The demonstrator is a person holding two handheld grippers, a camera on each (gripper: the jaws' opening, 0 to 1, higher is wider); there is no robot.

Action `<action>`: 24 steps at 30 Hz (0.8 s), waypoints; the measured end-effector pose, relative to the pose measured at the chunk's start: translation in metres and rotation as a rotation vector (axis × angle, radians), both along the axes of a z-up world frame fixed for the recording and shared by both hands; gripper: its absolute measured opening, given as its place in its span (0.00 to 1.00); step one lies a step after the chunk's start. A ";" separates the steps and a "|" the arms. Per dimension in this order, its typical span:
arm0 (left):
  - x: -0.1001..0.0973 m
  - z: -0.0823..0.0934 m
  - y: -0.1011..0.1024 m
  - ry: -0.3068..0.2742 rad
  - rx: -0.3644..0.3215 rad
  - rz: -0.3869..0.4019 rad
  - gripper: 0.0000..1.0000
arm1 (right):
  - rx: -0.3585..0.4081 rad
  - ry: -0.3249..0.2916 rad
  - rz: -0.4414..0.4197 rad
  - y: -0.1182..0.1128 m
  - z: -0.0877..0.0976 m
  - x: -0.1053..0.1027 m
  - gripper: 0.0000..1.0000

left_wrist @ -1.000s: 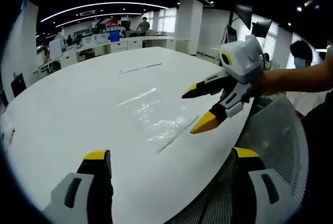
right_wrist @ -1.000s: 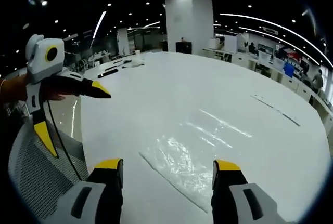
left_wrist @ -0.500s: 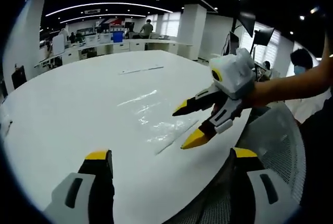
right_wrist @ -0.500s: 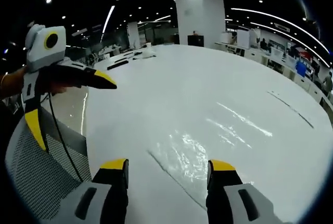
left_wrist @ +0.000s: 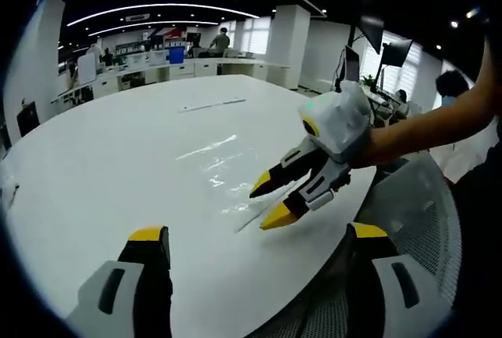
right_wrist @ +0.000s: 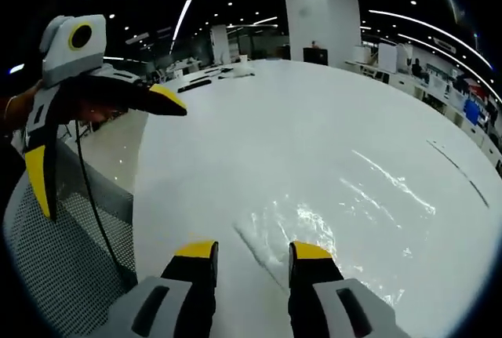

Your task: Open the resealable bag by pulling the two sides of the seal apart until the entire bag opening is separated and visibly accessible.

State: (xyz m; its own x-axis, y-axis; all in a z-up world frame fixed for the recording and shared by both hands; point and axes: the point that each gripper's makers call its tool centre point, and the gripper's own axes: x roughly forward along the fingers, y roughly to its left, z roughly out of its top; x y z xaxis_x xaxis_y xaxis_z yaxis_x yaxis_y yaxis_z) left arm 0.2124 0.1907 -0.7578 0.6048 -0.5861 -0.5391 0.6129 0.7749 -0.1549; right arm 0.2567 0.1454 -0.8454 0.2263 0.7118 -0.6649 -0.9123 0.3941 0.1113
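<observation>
Yellow-tipped jaws of the right gripper (right_wrist: pixel 252 253) stand apart with a narrow gap between them, hovering low over the near edge of the bag (right_wrist: pixel 329 232). In the left gripper view the same right gripper (left_wrist: pixel 268 201) reaches in from the right, its two tips spread and pointing down at the bag (left_wrist: pixel 235 173), just above the seal line; I cannot tell whether a tip touches the film. The left gripper (left_wrist: pixel 255 238) hangs back from the bag with its jaws wide apart and nothing between them; seen from the right gripper view, the left gripper (right_wrist: pixel 102 142) is well off to the left, above a mesh chair (right_wrist: pixel 59 252).

The bag lies flat on the white table (right_wrist: pixel 259 126), near the table's near edge, closed as far as I can judge, with its seal (right_wrist: pixel 263 256) running as a thin straight line across the near end.

Clear, thin film like this should be very light, limp and slippery, and lying flat it gives little to pinch. The best hold is likely the lip just beyond the seal, one layer per gripper, near the middle of the strip. With no weight to anchor it, the bag will probably slide or lift whole unless both sides are held.
</observation>
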 end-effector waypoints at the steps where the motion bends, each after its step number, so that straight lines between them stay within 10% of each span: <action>1: 0.000 0.000 0.001 0.001 0.006 -0.001 0.92 | -0.002 -0.004 0.007 0.001 0.000 0.000 0.29; 4: -0.001 -0.002 0.002 0.002 0.030 -0.010 0.91 | -0.015 -0.018 0.028 0.001 -0.004 0.000 0.14; 24: -0.002 -0.007 0.004 0.010 0.046 -0.005 0.88 | -0.059 -0.123 0.139 0.003 -0.014 -0.006 0.03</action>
